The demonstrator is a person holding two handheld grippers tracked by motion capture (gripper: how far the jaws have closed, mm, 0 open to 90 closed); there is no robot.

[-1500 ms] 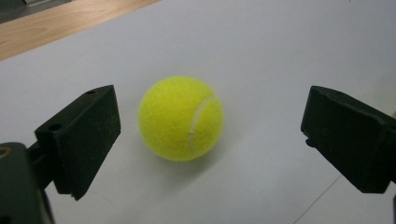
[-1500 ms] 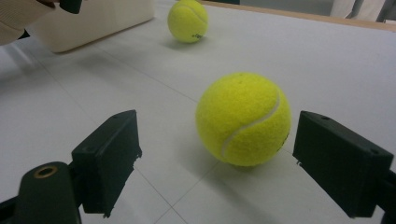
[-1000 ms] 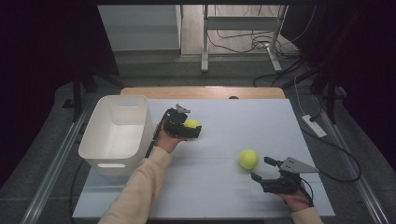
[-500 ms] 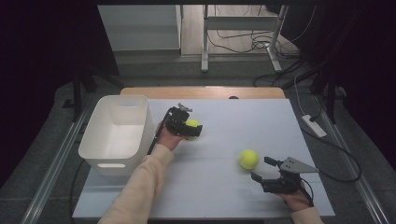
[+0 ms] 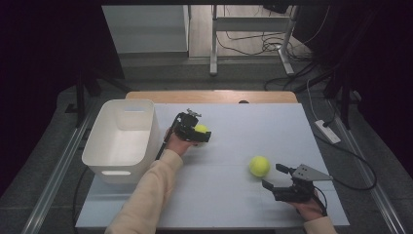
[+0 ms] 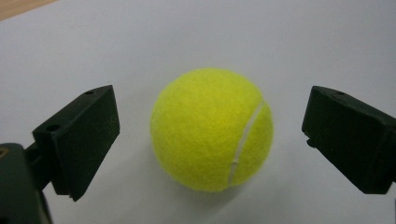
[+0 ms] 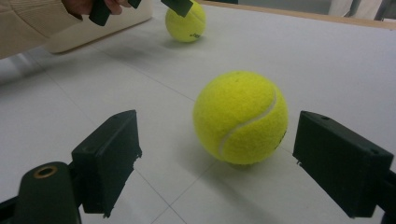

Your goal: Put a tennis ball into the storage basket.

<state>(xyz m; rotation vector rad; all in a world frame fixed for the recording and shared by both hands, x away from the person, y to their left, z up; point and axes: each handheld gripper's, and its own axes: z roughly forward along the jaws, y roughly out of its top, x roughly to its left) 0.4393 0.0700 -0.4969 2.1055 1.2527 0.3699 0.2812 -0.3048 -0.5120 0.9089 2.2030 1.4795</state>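
Basically, left gripper (image 6: pixel 208 135) was open, jaws straddling the far tennis ball (image 6: pixel 212 129) with a gap on both sides, beside the white bin (image 5: pixel 122 141). Right gripper (image 7: pixel 215 168) was also open, near tennis ball (image 7: pixel 240 117) centred just ahead of its jaws on the table (image 5: pixel 292 126). Versus half a second ago: no visible change, both hands held position.

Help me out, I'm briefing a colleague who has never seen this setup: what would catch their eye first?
Two bright yellow tennis balls on the pale table: one ball sits between the open fingers of the left gripper near the middle, apart from both. The other ball lies free toward the right, just ahead of the open right gripper. A white bin stands at the table's left edge, nothing visible inside.
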